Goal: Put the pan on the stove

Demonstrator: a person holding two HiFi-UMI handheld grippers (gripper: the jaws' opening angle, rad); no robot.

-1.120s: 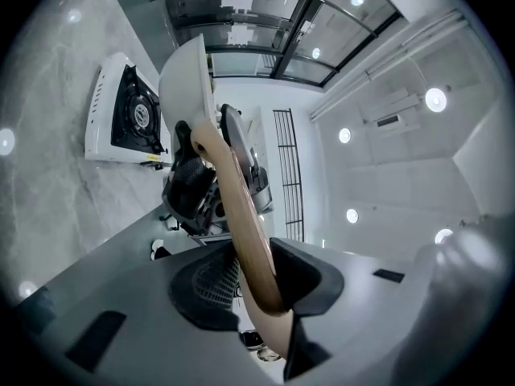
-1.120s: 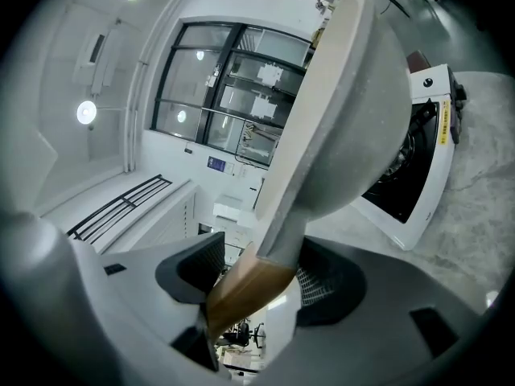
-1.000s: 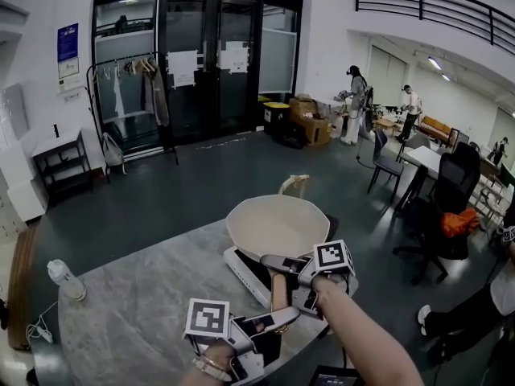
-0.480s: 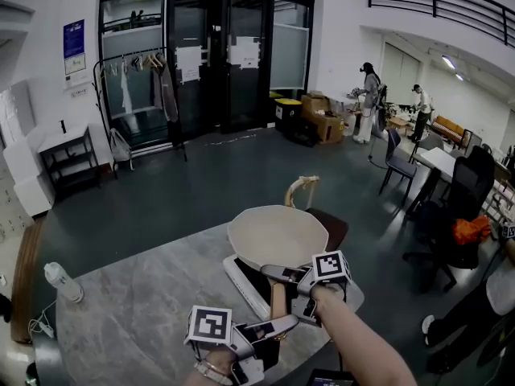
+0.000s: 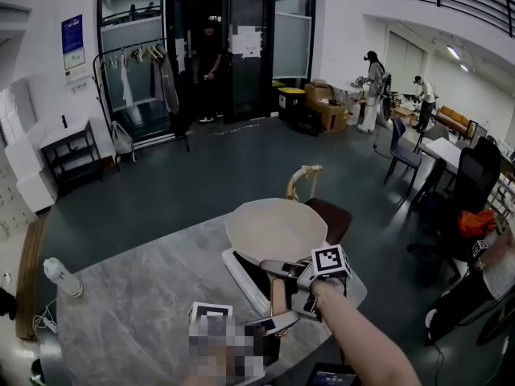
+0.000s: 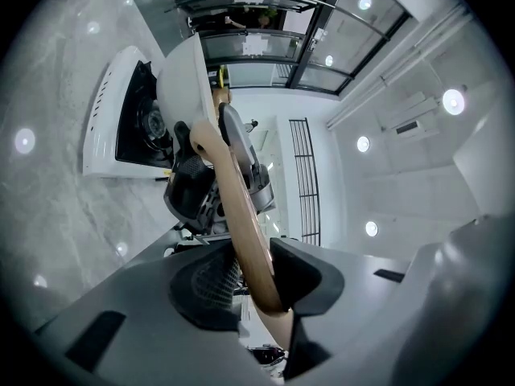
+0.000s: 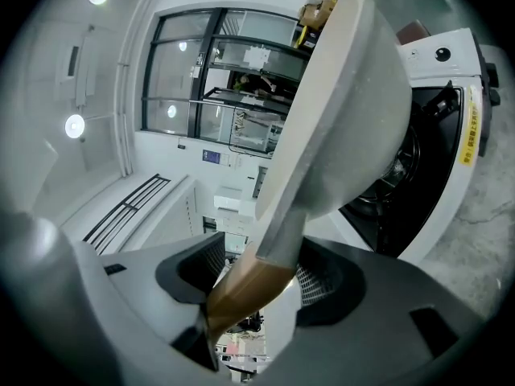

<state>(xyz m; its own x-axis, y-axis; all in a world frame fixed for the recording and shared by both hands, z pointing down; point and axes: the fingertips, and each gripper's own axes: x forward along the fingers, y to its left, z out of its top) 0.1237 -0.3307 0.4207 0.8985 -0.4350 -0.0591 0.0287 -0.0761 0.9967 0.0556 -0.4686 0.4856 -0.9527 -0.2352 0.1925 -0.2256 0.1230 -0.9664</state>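
Note:
A cream pan (image 5: 276, 230) with a wooden handle (image 5: 278, 293) sits over the white single-burner stove (image 5: 239, 270) on the grey marble table (image 5: 137, 312). I cannot tell whether its base touches the burner (image 7: 406, 163). My right gripper (image 5: 282, 268) is shut on the handle close to the bowl. My left gripper (image 5: 278, 322) is shut on the handle's near end, and a mosaic patch partly hides it. In the left gripper view the handle (image 6: 241, 215) runs between the pads up to the pan (image 6: 187, 79). In the right gripper view the pan (image 7: 346, 111) fills the middle.
A white bottle (image 5: 63, 278) stands at the table's left edge. A chair (image 5: 318, 207) is behind the stove, at the table's far edge. Office chairs (image 5: 451, 207) and a seated person's legs (image 5: 471, 296) are to the right. A coat rack (image 5: 145, 87) and glass doors are far back.
Pan and both grippers keep about the same place over the stove. The head view has shifted a little, and a person now stands in the doorway at the back.

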